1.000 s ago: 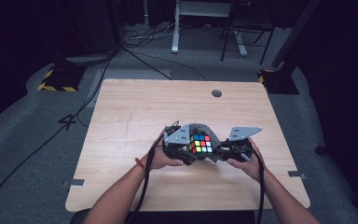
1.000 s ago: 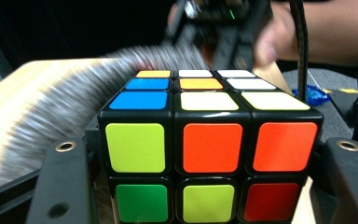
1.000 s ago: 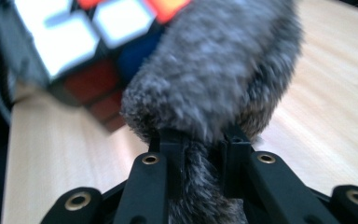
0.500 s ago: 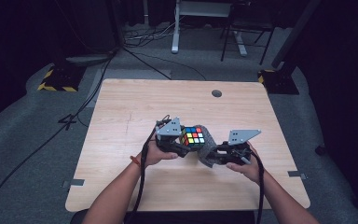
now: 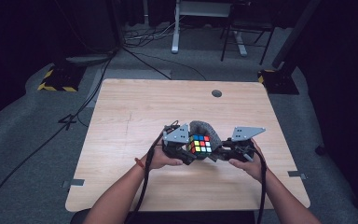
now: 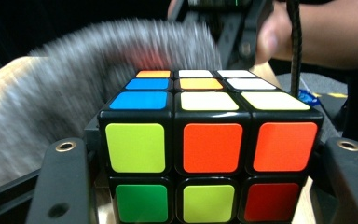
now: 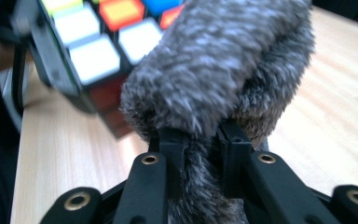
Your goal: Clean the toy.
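Your light wooden table stands on grey carpet in a dark room. Toward its 6 o'clock edge, your left gripper is clamped on the Rubik's cube. At the cube's 3 o'clock, your right gripper pinches the grey furry cloth, which arches over the cube's 12 o'clock side.

Dark lab: lone table, floor cables

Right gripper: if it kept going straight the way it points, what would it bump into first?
Probably the cube. The right gripper, jaws shut on a grey furry cloth, points toward it, and the left gripper holds the cube just beyond the cloth. Depth is hard to judge.
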